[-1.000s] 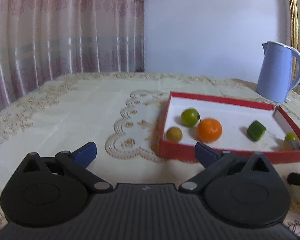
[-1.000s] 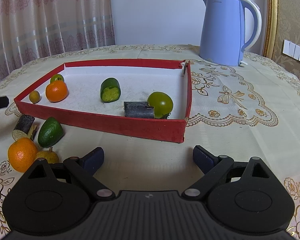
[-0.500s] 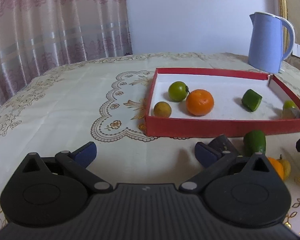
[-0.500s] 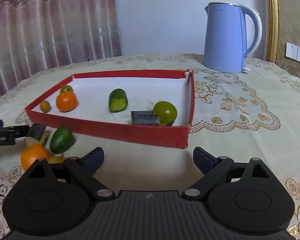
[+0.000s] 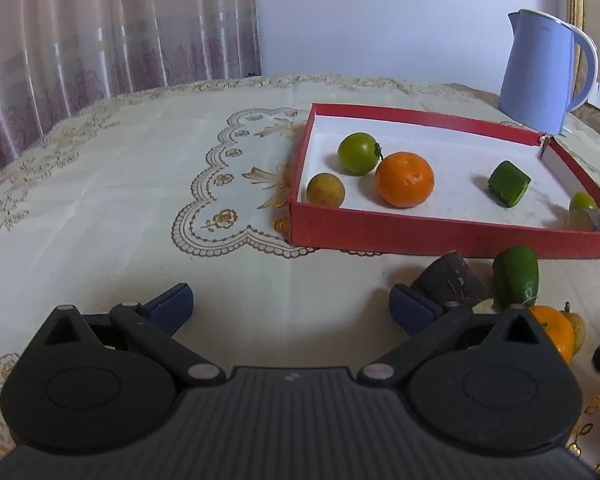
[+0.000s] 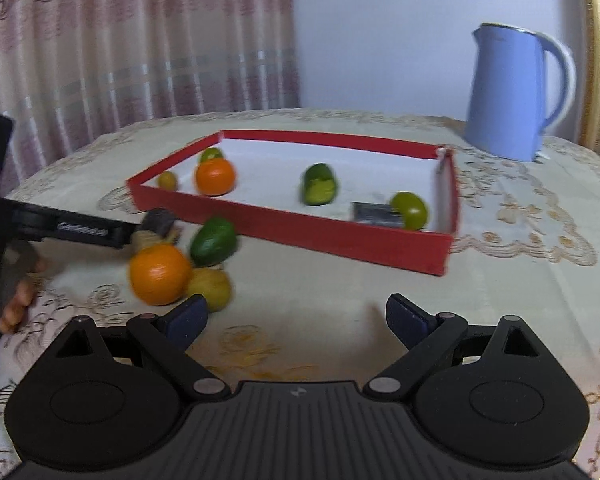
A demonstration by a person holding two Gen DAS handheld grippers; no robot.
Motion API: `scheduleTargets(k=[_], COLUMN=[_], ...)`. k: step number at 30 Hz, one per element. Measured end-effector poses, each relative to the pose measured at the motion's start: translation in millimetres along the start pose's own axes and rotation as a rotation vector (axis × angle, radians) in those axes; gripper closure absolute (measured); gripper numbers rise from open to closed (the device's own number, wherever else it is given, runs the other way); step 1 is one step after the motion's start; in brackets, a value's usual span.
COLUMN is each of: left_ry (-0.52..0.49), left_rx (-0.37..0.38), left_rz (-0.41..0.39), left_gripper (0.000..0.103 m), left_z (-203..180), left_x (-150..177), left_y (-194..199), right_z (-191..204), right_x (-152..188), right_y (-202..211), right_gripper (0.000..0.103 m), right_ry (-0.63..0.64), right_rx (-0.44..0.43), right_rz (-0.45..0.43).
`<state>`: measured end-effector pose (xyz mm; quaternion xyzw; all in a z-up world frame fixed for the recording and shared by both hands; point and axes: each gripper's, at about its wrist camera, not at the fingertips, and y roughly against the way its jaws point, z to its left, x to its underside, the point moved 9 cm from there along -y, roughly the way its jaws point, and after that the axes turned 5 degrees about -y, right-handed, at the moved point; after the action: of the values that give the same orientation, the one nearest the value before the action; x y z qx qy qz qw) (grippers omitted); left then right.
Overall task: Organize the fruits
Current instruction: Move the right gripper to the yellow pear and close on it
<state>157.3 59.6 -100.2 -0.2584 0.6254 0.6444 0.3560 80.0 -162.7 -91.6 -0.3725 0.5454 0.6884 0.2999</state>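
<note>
A red tray point(image 5: 420, 228) point(image 6: 300, 232) holds a green tomato point(image 5: 357, 153), an orange point(image 5: 404, 179), a small brown fruit point(image 5: 325, 189), a cut cucumber piece point(image 5: 509, 183) and, at its right end, another green tomato point(image 6: 409, 209) beside a dark piece point(image 6: 376, 213). In front of the tray lie a dark sugarcane piece point(image 5: 450, 280) point(image 6: 159, 220), a green avocado point(image 5: 516, 275) point(image 6: 213, 241), an orange point(image 6: 160, 274) and a yellow fruit point(image 6: 212, 288). My left gripper point(image 5: 290, 303) is open, its right finger touching or just beside the sugarcane. My right gripper point(image 6: 296, 318) is open and empty, near the loose fruits.
A blue kettle point(image 5: 540, 76) point(image 6: 512, 92) stands behind the tray. An embroidered cream cloth point(image 5: 140, 200) covers the table. Pink curtains hang at the back left. The left tool's arm point(image 6: 80, 232) and a hand reach in from the left in the right wrist view.
The left gripper has moved forward and right towards the loose sugarcane piece. The right gripper has swung left, bringing the loose fruits closer to its left finger. Both stay open.
</note>
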Motion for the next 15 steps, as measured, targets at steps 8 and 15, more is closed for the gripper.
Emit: scheduleTargets(k=[8, 15], left_ry=[0.001, 0.002], left_rx=[0.0, 0.0], left_rz=[0.001, 0.002], left_gripper=[0.0, 0.0], left_z=[1, 0], left_x=[0, 0], left_y=[-1, -1], right_z=[27, 30], right_x=[-3, -11], right_y=[-4, -9], right_gripper=[0.008, 0.029], right_ry=[0.071, 0.071], right_rx=[-0.002, 0.016], right_rz=[-0.025, -0.037])
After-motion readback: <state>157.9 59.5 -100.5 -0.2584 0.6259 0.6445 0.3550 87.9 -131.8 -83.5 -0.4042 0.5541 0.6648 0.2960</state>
